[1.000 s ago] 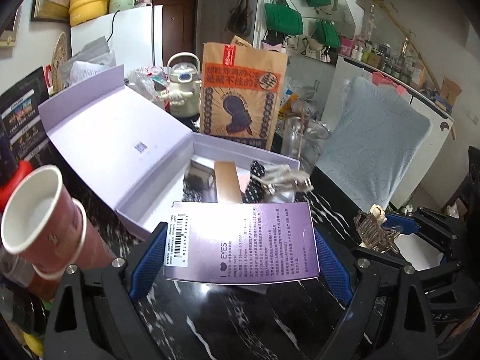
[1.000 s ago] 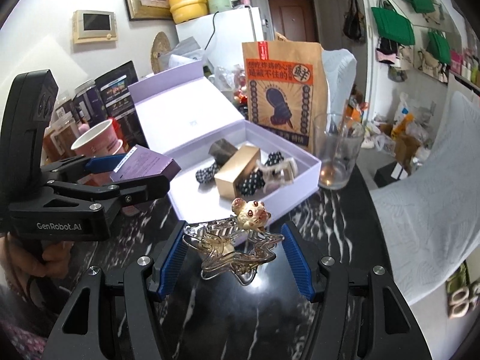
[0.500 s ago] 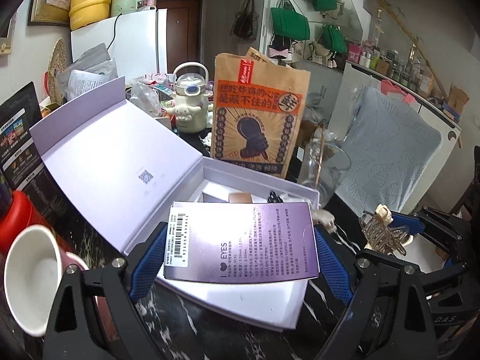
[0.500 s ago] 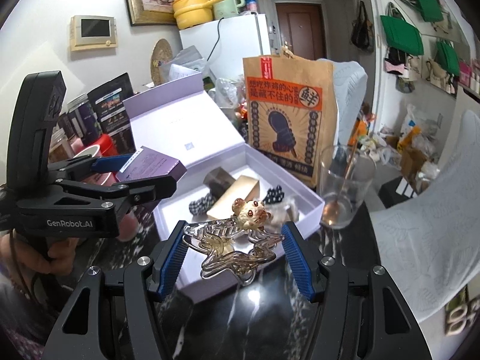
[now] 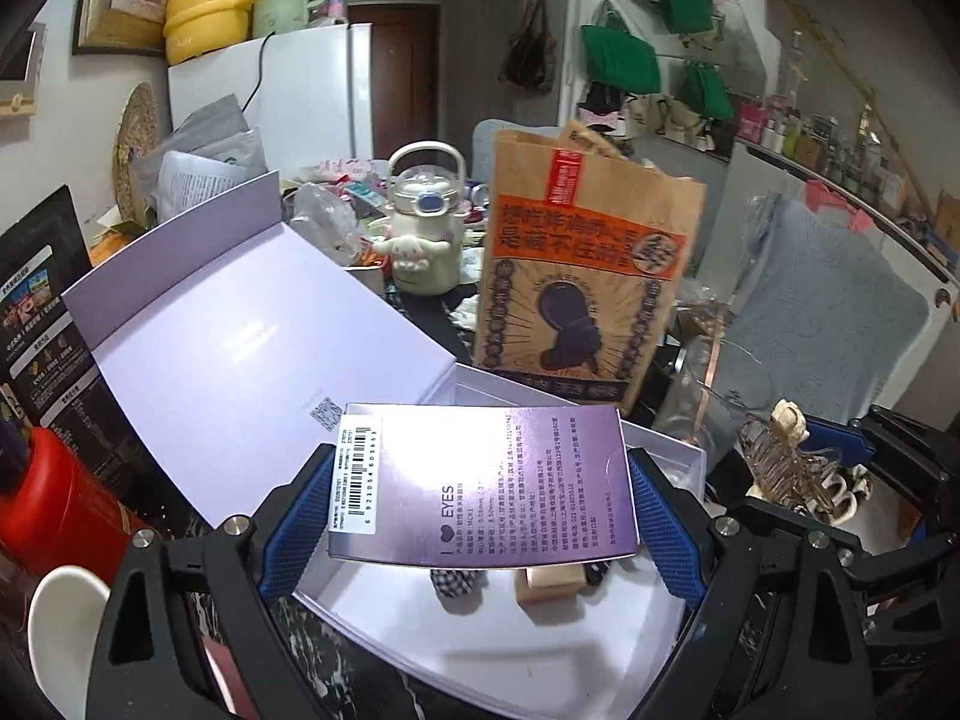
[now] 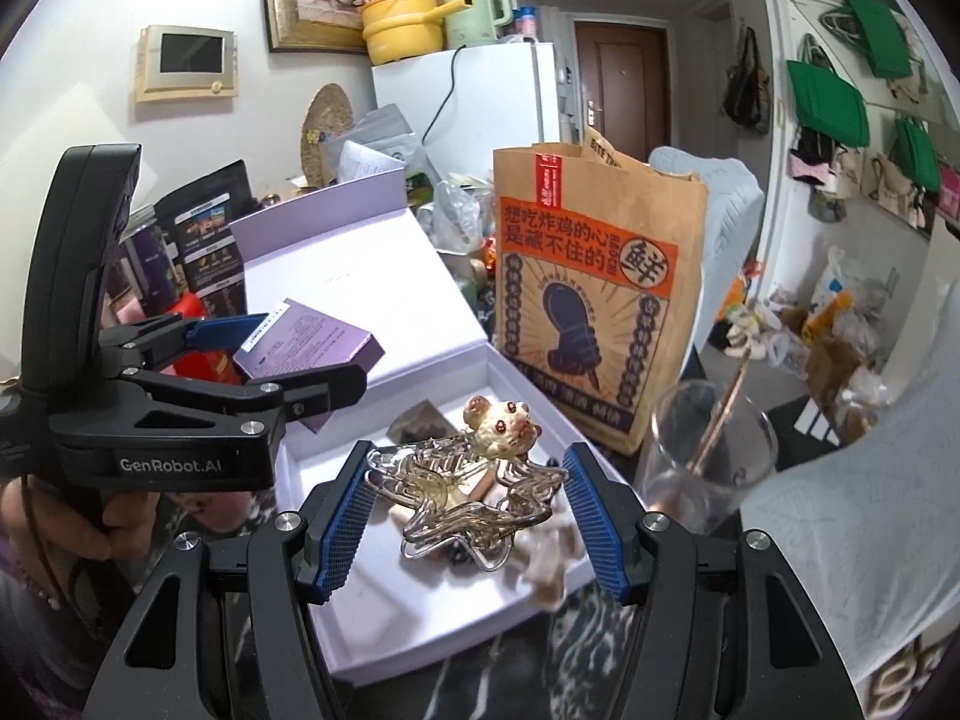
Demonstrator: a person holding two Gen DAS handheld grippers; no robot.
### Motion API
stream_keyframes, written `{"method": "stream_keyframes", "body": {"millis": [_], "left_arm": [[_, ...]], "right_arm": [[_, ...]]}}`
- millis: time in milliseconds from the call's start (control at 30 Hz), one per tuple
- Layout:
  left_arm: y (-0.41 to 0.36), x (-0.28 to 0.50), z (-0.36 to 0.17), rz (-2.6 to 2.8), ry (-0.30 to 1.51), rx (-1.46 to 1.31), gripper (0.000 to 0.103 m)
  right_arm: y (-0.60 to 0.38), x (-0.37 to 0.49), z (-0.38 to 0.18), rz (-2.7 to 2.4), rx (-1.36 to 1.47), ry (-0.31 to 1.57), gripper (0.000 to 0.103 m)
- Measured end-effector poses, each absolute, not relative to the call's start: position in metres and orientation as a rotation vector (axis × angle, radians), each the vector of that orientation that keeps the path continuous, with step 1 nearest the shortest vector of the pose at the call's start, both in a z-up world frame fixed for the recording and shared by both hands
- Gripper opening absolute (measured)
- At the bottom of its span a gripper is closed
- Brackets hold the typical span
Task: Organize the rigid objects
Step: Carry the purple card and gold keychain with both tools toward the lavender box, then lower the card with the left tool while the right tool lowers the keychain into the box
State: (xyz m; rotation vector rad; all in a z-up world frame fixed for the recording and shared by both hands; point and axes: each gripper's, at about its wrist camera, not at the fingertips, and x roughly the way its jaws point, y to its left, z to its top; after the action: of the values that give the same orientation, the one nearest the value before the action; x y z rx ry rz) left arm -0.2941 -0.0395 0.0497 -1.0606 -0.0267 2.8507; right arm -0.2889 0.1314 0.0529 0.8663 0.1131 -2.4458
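My left gripper (image 5: 474, 516) is shut on a flat purple carton (image 5: 480, 480) with a barcode label, held over the near left part of an open lavender gift box (image 5: 480, 648). Below the carton lie a checked bow (image 5: 453, 582) and a tan block (image 5: 549, 582) in the box. My right gripper (image 6: 468, 510) is shut on a clear star-shaped hair claw (image 6: 468, 498) with a small bear head, above the box's tray (image 6: 420, 618). The left gripper (image 6: 288, 360) with its carton (image 6: 306, 345) shows to the left in the right wrist view.
The box lid (image 5: 240, 348) stands open at the back left. A brown paper bag (image 6: 594, 300) stands behind the box, a glass with a stick (image 6: 702, 462) to its right. A red can (image 5: 54, 504) and a white cup (image 5: 66, 630) are at the left.
Both grippers have moved forward over the open box with their objects. The box and paper bag look nearer, and the cups have slid toward the left edge of the left wrist view.
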Motion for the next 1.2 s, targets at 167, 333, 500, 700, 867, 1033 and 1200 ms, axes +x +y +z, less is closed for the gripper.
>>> {"method": "stream_keyframes", "body": {"millis": [167,333,500,700,867,1033,1200], "left_arm": [[-0.042,-0.312,0.040,2.902,0.007,-1.090,0.093],[-0.046,-0.328,0.030,2.914,0.030,-1.126,0.093],[-0.048,-0.338,0.014,2.899,0.036,-1.170,0.093],[-0.047,-0.349,-0.005,2.836,0.017,-1.214,0.093],[-0.049,-0.354,-0.013,2.841,0.017,-1.233,0.093],[-0.047,-0.359,-0.022,2.866,0.086,-1.262,0.093],[-0.048,-0.364,-0.034,2.840,0.079,-1.321,0.093]], "right_arm": [[0.128,-0.312,0.047,-2.459,0.886,0.115,0.063],[0.124,-0.328,0.039,-2.466,0.909,0.096,0.063],[0.119,-0.338,0.025,-2.472,0.936,0.078,0.063],[0.116,-0.352,0.014,-2.450,0.968,0.034,0.063],[0.114,-0.363,0.005,-2.438,0.997,0.029,0.063],[0.113,-0.374,-0.008,-2.387,1.077,-0.014,0.063],[0.112,-0.378,-0.016,-2.381,1.112,-0.010,0.063]]}}
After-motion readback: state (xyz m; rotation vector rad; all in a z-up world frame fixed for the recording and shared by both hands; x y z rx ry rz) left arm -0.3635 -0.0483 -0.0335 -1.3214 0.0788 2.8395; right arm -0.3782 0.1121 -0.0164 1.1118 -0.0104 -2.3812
